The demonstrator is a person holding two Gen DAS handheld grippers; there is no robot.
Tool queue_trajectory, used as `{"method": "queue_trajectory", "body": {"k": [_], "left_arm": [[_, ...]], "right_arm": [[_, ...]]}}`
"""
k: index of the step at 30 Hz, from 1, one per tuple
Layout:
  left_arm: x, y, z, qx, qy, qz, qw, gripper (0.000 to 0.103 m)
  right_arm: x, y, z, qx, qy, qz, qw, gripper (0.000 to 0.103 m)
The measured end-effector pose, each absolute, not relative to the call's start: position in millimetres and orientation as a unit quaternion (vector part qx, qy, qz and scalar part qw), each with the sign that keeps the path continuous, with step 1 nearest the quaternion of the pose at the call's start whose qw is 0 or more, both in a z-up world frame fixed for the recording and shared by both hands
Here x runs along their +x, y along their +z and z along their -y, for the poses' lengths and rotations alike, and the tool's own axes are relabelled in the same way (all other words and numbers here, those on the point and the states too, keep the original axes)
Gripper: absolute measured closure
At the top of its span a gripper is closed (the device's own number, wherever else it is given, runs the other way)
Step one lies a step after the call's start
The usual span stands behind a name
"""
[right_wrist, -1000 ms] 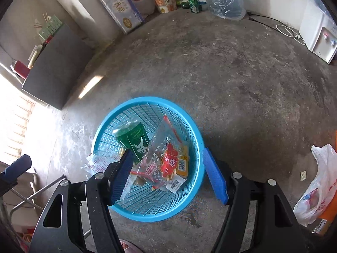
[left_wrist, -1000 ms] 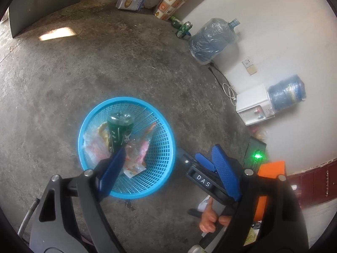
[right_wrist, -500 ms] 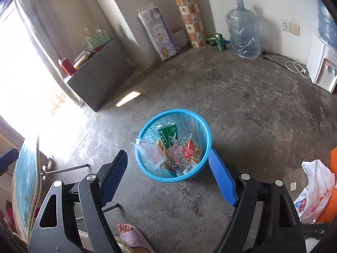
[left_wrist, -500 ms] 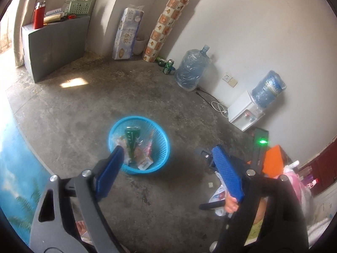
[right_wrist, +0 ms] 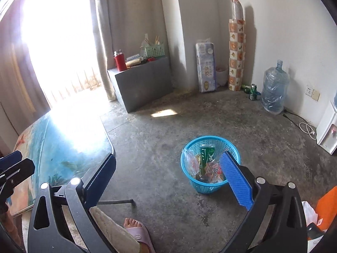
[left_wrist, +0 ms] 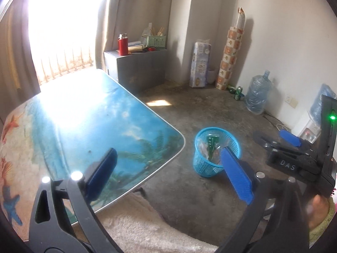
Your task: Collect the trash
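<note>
Concrete floor (right_wrist: 168, 126); beach-print table (left_wrist: 94, 126) at left. Blue basket (right_wrist: 210, 184) on the floor holds the trash (right_wrist: 207, 158). My left gripper (left_wrist: 168, 175) and right gripper (right_wrist: 170, 177), angled downward, jaws just opened wide, empty.

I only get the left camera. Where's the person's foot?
Observer: The right camera shows one foot in a pink slipper on the floor. It is nearer the camera than the basket and is not touching it.
Child: Is anything else lying around that I can't see?
Observer: Yes. A white plastic bag lies at the right edge, next to something orange. I can't tell whether it's trash.
</note>
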State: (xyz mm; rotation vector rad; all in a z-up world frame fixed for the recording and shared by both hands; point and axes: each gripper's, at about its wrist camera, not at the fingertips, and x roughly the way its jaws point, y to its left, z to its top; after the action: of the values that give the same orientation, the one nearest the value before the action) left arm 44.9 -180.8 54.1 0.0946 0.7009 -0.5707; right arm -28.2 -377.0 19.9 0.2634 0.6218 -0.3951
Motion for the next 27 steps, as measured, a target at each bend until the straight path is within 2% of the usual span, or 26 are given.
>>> {"method": "queue_trajectory", "body": {"k": [9, 15, 22, 27], "left_arm": [[38, 50, 138, 0.023, -0.190, -0.351, 0.917, 0.008], [38, 49, 136, 0.033, -0.161, -0.360, 0.918, 0.008], [36, 42, 139, 0.037, -0.153, -0.360, 0.920, 0.008], [38, 41, 142, 0.030, -0.186, -0.377, 0.907, 0.008]], "right_arm": [[-32, 35, 321, 0.078, -0.173, -0.315, 0.930, 0.006], [-39, 42, 309, 0.071, -0.217, -0.311, 0.922, 0.006], [-36, 33, 296, 0.006, -0.296, -0.346, 0.890, 0.006], [-39, 32, 295, 0.016, -0.304, -0.362, 0.881, 0.006]]}}
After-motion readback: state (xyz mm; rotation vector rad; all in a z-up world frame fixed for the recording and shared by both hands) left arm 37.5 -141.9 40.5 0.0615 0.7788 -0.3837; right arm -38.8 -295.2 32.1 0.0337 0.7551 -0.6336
